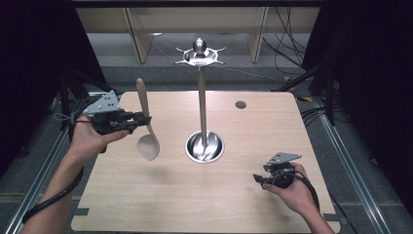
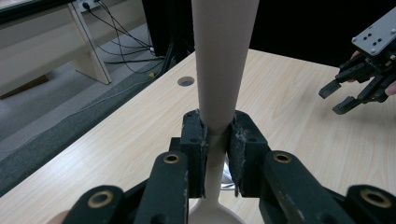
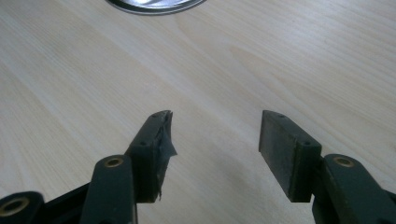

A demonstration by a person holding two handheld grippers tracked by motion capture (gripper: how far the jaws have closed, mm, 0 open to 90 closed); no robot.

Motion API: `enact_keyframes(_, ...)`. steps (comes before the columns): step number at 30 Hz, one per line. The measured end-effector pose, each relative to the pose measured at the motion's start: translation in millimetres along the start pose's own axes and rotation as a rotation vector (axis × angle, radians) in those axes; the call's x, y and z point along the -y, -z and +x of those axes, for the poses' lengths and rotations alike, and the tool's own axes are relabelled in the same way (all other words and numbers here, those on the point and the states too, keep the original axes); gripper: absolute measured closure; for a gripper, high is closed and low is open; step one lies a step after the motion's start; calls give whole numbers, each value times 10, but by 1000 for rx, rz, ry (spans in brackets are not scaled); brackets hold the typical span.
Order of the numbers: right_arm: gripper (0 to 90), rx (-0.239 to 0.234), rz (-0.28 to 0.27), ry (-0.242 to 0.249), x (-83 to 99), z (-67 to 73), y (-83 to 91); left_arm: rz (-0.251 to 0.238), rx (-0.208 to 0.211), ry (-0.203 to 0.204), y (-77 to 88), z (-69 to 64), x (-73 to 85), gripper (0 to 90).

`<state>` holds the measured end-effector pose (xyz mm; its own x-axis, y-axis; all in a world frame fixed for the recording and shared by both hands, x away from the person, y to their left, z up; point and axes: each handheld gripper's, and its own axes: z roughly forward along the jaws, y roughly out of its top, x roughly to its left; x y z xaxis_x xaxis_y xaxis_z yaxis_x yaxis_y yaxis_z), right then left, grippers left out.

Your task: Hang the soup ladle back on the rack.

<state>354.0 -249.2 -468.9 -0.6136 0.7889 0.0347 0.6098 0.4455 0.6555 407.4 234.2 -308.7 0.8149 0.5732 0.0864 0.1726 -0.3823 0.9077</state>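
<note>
One beige spoon (image 1: 145, 127), one steel utensil stand (image 1: 201, 97) and two grippers sit over the wooden table (image 1: 253, 204). The left gripper (image 1: 141, 120) clamps the spoon by its handle near the table's left edge, holding it upright above the wood, bowl down. The stand rises from a round dished base (image 1: 205, 147) at the table's middle (nothing lies in the dish) to a hooked crown with a ball knob. The right gripper (image 1: 259, 179) hovers near the front right corner, jaws spread wide with nothing between them. The left gripper view shows the handle (image 2: 219, 60) squeezed between both pads (image 2: 194, 140), and the right gripper (image 2: 338, 95) farther off. The right gripper view catches torn lining on one pad (image 3: 164, 135) and the base's rim (image 3: 154, 5).
</note>
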Motion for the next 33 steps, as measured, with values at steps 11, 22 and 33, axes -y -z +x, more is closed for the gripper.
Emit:
enact_keyframes(11, 446, -5, 5, -15, -6, 5, 13, 7, 30, -25, -109, 17, -130, 765)
enact_keyframes(22, 446, -6, 5, -15, -6, 5, 12, 15, 52, -23, -188, 54, -198, 765)
enact_keyframes(33, 446, -2, 0, 0, -1, -1, 1, 29, 71, -36, -237, 74, -270, 766)
